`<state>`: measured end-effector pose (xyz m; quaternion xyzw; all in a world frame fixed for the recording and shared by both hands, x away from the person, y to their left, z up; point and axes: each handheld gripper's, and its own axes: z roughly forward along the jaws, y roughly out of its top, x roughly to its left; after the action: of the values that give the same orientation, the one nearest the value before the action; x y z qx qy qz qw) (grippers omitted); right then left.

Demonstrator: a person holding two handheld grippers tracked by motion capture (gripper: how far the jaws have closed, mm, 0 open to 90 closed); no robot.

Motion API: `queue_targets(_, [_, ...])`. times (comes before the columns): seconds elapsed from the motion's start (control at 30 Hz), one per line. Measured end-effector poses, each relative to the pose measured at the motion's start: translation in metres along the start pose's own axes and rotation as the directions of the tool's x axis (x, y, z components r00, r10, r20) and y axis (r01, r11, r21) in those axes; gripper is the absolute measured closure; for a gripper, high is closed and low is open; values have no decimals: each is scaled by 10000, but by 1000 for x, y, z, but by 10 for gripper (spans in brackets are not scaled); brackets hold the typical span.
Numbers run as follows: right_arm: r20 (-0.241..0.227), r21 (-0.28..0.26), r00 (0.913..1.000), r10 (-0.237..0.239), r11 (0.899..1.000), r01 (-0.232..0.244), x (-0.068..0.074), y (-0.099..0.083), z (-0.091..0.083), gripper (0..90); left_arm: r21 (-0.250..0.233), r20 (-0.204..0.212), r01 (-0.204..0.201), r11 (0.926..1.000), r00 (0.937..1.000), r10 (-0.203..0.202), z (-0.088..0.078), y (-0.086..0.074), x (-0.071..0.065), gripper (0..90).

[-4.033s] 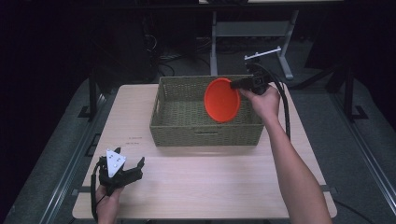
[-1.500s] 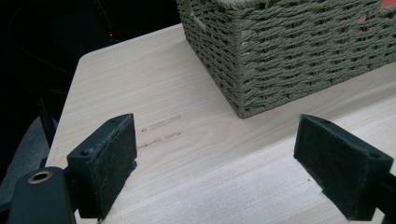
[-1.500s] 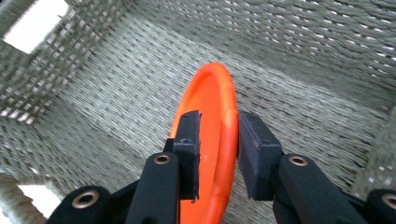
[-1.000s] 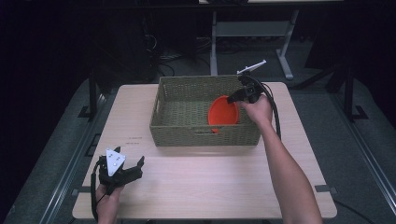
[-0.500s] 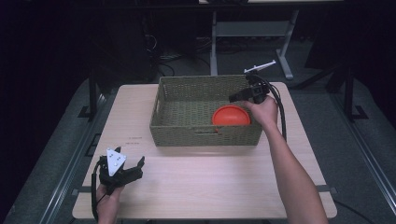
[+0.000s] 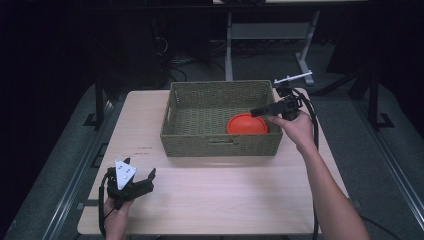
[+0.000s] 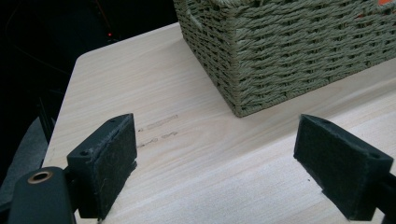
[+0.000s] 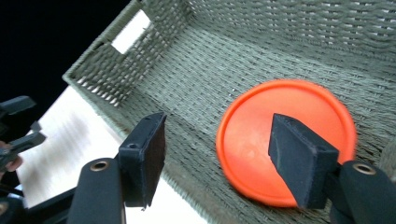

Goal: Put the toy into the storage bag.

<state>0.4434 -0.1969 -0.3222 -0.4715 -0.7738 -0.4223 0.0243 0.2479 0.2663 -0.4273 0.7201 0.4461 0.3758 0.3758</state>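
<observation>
An orange plastic disc (image 6: pixel 246 123) lies flat on the floor of the woven green basket (image 6: pixel 220 145), in its right near corner. My right gripper (image 6: pixel 260 111) hovers just above the disc's right edge, over the basket's right rim, open with nothing between its jaws. In the right gripper view the disc (image 8: pixel 285 140) lies below my open right gripper (image 8: pixel 222 156), on the basket's weave (image 8: pixel 280 28). My left gripper (image 6: pixel 149 181) rests at the table's front left, open and empty. In the left gripper view it (image 7: pixel 215 163) faces the basket's corner (image 7: pixel 289 46).
The basket stands at the back middle of the light wooden table (image 6: pixel 225 200). Small printed marks (image 7: pixel 159 123) lie on the tabletop left of the basket. A metal stand (image 6: pixel 265 35) and dark floor lie beyond the table's far edge.
My right gripper lowered the orange disc from upright above the basket down into it, laid it flat and opened, letting go. The left gripper stayed still.
</observation>
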Motion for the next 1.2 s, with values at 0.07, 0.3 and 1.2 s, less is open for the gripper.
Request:
queue_targets(0.07, [-226,-197,9997,-38,9998,34,1,-3,-7,337,25,-15,-35,10000,10000,35,0,0,0,127])
queue_targets(0.3, [-632,-371,9975,-304,9989,281,6,-18,-23,304,26,-7,-38,10000,10000,38,0,0,0,127])
queue_targets(1.2, [-1006,-973,9913,-850,9924,752,19,-90,-67,268,30,-40,-4,10000,10000,4,-1,-1,-1,127])
